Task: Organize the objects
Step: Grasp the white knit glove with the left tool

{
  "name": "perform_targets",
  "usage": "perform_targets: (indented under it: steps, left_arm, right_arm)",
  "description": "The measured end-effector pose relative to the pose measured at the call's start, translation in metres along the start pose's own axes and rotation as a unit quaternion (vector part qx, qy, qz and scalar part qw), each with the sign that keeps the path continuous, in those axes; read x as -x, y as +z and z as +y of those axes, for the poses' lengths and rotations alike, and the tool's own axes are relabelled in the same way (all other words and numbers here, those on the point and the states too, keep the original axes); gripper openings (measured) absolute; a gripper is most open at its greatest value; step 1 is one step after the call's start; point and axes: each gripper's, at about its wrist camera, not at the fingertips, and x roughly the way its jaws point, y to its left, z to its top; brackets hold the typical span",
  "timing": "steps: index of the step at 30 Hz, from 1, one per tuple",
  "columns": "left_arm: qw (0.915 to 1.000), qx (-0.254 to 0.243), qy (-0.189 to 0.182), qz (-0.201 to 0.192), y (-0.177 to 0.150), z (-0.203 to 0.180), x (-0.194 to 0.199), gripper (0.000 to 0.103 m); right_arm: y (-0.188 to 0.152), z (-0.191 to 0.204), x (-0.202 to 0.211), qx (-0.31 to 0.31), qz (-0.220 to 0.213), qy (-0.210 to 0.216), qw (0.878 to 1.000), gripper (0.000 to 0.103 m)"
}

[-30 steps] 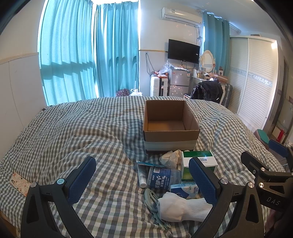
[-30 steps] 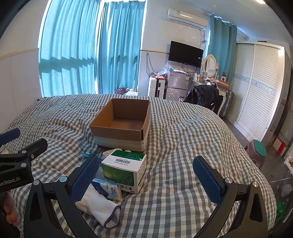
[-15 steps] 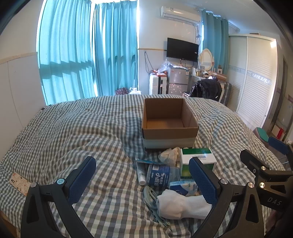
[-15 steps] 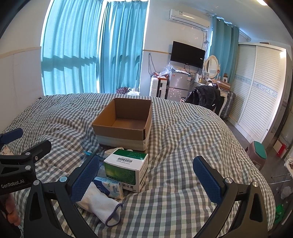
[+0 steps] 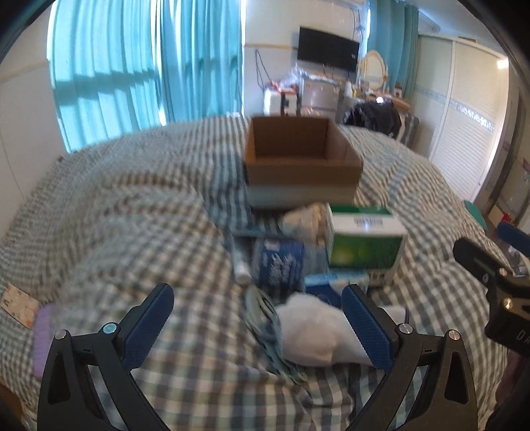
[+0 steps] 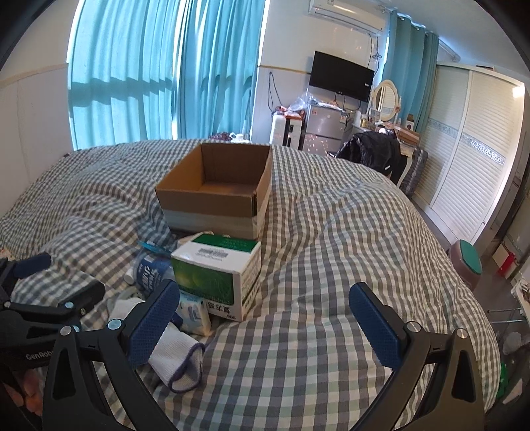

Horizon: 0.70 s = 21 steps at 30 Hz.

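Both grippers, left and right, hang open over the checked bed; white sock lies lengthwise toward the open cardboard box

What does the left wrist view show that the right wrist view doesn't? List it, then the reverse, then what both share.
Only the left wrist view: a grey-green cord beside the white sock, a crumpled tissue and a patterned card at the bed's left edge.

Only the right wrist view: the air conditioner, a teal-topped stool and the sock's purple cuff.

Both: the empty cardboard box, green and white carton, blue-labelled bottle, checked bedspread, curtains and TV. The left gripper and right gripper are both open, holding nothing.
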Motion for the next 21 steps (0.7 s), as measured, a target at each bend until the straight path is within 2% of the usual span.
perform_targets:
  steps: [8,11,13,14,15,18,21]
  left_arm:
    - [0.9964,-0.012,-0.048,0.069,-0.024,-0.021,-0.047,0.101]
    - [0.9941,-0.016,-0.075,0.077,-0.028,-0.026,-0.054,0.089]
    - [0.9923,-0.026,-0.097,0.073,-0.028,-0.029,-0.054,0.062]
    - [0.9929,-0.029,-0.092,0.069,-0.028,-0.031,-0.054,0.057]
    - [0.9935,-0.034,-0.085,0.067,-0.028,-0.031,-0.053,0.047]
    - [0.9925,-0.029,-0.097,0.069,-0.020,-0.024,-0.044,0.040]
    - [0.9960,-0.032,-0.074,0.038,-0.004,-0.012,-0.020,0.037]
  right_arm:
    - [-0.011,-0.005,-0.022,-0.005,0.027,0.002,1.000,0.103]
    - [-0.014,-0.007,-0.028,-0.008,0.033,0.002,0.999,0.103]
    - [-0.014,-0.007,-0.032,-0.010,0.037,0.003,0.999,0.103]
    - [-0.014,-0.008,-0.033,-0.011,0.038,0.003,0.999,0.103]
    - [-0.013,-0.008,-0.035,-0.013,0.039,0.004,0.999,0.103]
    - [-0.010,-0.008,-0.037,-0.016,0.040,0.008,0.999,0.103]
    - [-0.007,-0.004,-0.039,-0.016,0.038,0.011,0.999,0.103]
